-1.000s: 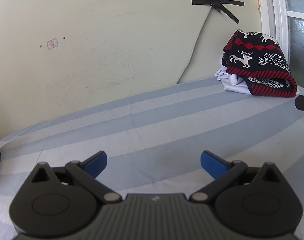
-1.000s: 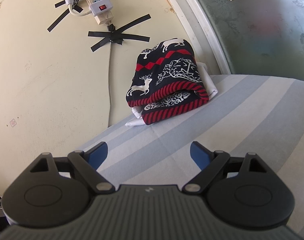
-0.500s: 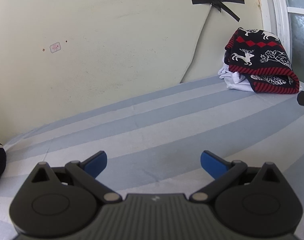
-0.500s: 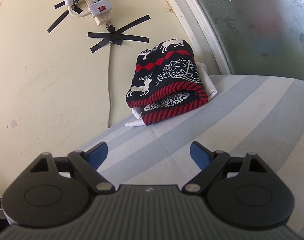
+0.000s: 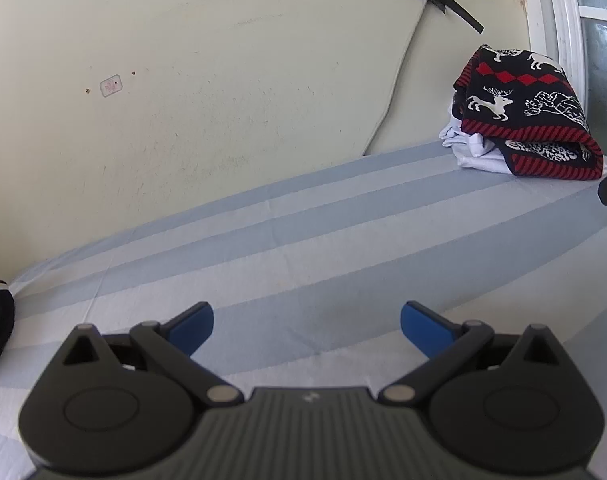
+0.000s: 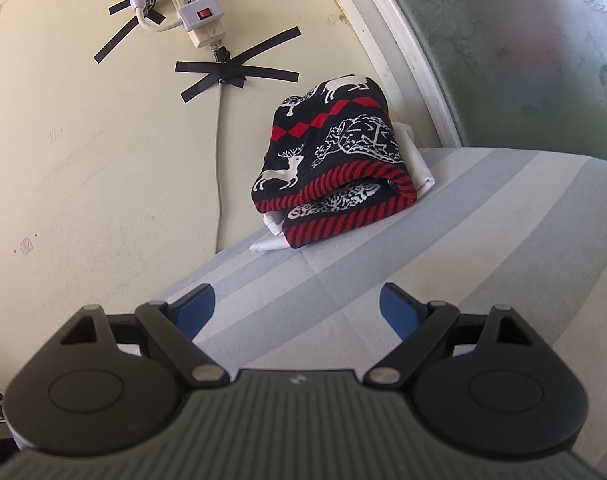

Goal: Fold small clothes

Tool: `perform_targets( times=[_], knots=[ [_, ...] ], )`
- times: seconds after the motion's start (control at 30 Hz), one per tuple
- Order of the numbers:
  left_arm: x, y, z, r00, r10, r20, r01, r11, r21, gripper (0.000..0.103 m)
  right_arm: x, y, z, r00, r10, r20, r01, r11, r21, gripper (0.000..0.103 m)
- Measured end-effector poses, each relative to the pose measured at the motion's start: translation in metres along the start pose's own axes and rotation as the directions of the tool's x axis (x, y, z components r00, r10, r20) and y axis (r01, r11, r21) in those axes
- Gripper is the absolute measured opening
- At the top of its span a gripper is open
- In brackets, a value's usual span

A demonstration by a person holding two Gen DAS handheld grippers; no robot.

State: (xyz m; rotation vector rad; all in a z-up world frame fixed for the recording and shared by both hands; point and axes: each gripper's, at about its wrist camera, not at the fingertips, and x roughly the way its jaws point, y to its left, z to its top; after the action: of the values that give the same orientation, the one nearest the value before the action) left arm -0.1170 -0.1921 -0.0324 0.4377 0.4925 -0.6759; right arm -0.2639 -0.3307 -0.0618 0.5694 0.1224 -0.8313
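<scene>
While over striped sheet (image 5: 343, 240) | left tool (image 5: 307, 322) wide, empty | right tool (image 6: 297, 306) wide, empty

Two fisheye views, each from just behind its own gripper, tilted down over a striped bedsheet (image 5: 303, 240) toward a cream wall (image 5: 223, 80) – the left view sits farther back; both share the folded reindeer sweater (image 6: 335, 168), nearer in the right view

A folded sweater (image 6: 335, 160) lies on a folded cloth (image 6: 269, 242) at the bed's (image 6: 483, 240) far edge against the wall (image 5: 223, 80), near the corner by the window (image 6: 523, 40). A power strip (image 6: 195, 8) hangs on the wall above, its cord (image 6: 219, 168) dropping behind the bed's edge.
</scene>
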Motion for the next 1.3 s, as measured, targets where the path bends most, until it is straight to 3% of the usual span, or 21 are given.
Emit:
perform_targets(
  times=[1.3],
  knots=[
    [0.011,-0.003,-0.001,0.999,0.040,-0.036,-0.039,0.999,0.013,0.103,0.000,0.000,0.001,1.000,-0.001,-0.004,0.001,1.000,0.003,0.092]
  ],
)
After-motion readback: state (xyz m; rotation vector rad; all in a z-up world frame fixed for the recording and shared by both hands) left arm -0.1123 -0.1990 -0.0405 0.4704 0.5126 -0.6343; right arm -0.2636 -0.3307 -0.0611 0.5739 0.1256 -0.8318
